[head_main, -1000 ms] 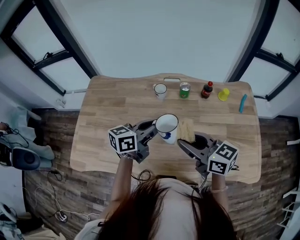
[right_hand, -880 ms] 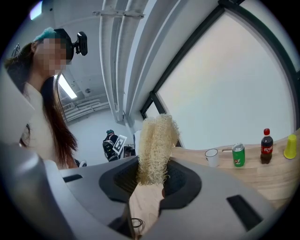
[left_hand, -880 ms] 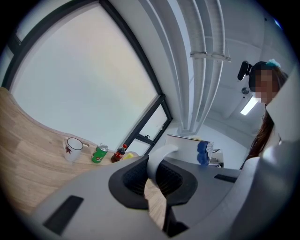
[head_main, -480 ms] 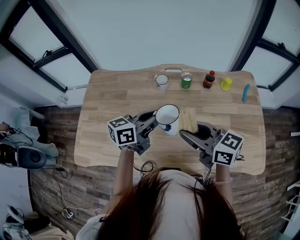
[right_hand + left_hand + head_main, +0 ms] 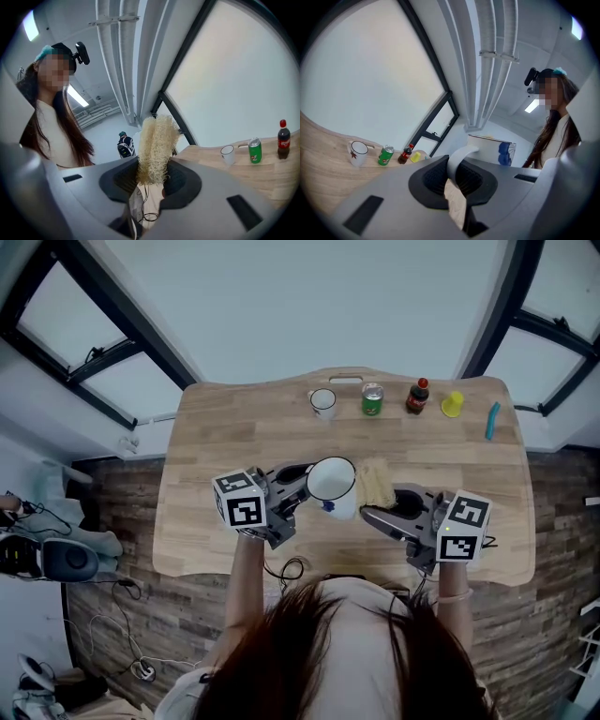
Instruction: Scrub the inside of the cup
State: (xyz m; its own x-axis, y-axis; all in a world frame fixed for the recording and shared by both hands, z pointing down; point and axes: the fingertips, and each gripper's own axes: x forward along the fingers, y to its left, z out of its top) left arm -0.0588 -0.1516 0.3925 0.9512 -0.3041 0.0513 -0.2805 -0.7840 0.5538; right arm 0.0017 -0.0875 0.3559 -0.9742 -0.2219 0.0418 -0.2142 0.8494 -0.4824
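Observation:
In the head view a white cup (image 5: 332, 480) with a blue mark is held above the wooden table (image 5: 216, 442), its mouth turned up toward the camera. My left gripper (image 5: 302, 487) is shut on its handle (image 5: 458, 159), and part of the cup body (image 5: 492, 149) shows beyond the jaws. My right gripper (image 5: 372, 509) is shut on a pale, fibrous loofah scrubber (image 5: 375, 482), which stands up from between the pads (image 5: 156, 145). The scrubber is just right of the cup, outside it.
Along the table's far edge stand a small white mug (image 5: 322, 401), a green can (image 5: 372, 397), a dark cola bottle (image 5: 417, 396), a yellow cup (image 5: 452, 405) and a blue object (image 5: 488, 420). Dark floor lies beyond the table's sides.
Both grippers keep their hold. The cup and scrubber stay side by side over the table's near middle; the right gripper has drifted slightly right and the view has shifted a little.

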